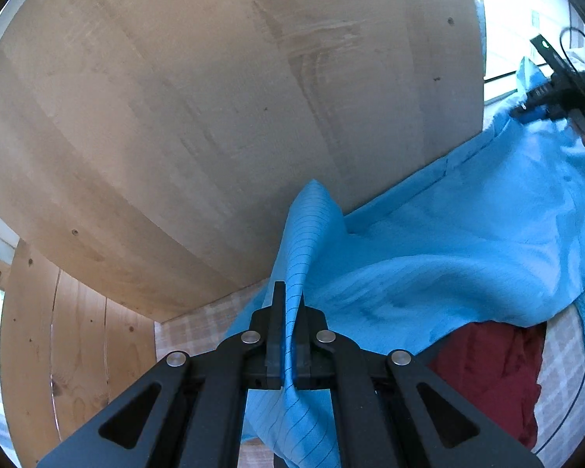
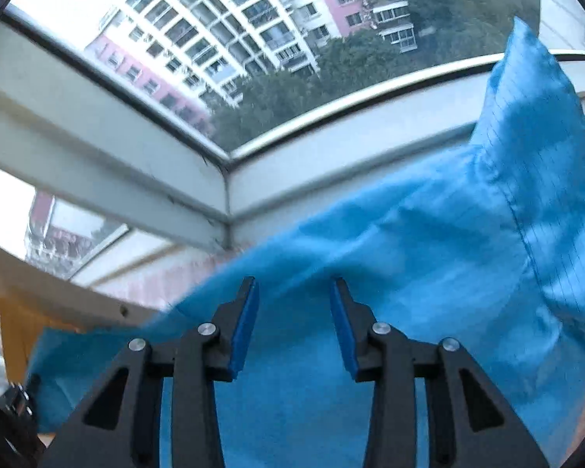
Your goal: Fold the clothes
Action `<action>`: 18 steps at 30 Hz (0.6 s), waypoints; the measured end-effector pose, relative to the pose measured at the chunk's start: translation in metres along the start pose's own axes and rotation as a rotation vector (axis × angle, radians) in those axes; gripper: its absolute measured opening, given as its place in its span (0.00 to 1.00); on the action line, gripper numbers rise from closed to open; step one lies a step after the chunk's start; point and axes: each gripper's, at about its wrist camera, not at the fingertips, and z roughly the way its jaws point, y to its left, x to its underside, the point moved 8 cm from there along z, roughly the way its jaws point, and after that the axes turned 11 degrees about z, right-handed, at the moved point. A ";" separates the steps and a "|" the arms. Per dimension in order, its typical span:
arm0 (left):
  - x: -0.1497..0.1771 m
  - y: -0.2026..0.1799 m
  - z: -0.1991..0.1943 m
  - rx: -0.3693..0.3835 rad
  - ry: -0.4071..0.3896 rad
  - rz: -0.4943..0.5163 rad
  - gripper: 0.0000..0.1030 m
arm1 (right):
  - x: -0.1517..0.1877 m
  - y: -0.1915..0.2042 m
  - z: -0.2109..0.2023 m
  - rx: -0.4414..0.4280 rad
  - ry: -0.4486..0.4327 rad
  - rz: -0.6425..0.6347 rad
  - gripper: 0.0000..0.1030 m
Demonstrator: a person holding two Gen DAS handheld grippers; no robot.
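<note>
A light blue garment (image 1: 448, 241) with thin dark stripes lies partly on the wooden table (image 1: 214, 117) and hangs over its near edge. My left gripper (image 1: 291, 300) is shut on a raised fold of it, which stands up between the black fingers. My right gripper (image 1: 526, 114) is at the far right by the garment's other end. In the right wrist view the right gripper (image 2: 294, 292) stands open over the blue garment (image 2: 429, 273). Its blue pads (image 2: 245, 327) are well apart and press on nothing. One end of the cloth rises to a point at the upper right.
A dark red cloth (image 1: 491, 370) lies under the blue garment on a pale checked fabric (image 1: 191, 335). Wooden boards (image 1: 78, 351) stand below the table's edge on the left. A white window frame (image 2: 136, 148) runs close behind the right gripper. A black cable (image 1: 577, 39) trails at the far right.
</note>
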 end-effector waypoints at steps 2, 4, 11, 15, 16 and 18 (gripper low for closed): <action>-0.002 -0.002 -0.002 0.002 -0.002 0.008 0.01 | -0.002 0.005 0.003 0.022 -0.004 0.011 0.40; -0.004 -0.002 -0.003 0.001 -0.005 0.016 0.01 | -0.003 0.008 0.012 0.065 0.007 0.006 0.40; -0.004 -0.003 -0.001 0.006 -0.015 0.040 0.03 | 0.006 0.011 0.025 0.102 0.051 0.020 0.05; -0.004 -0.002 -0.002 0.001 -0.013 0.046 0.03 | 0.010 0.021 0.016 0.047 0.025 -0.031 0.03; -0.004 -0.002 -0.003 0.001 -0.015 0.047 0.03 | 0.009 0.022 0.011 0.018 0.014 -0.018 0.03; -0.004 -0.001 -0.006 -0.003 -0.022 0.048 0.03 | 0.006 0.024 -0.002 -0.042 -0.020 0.013 0.02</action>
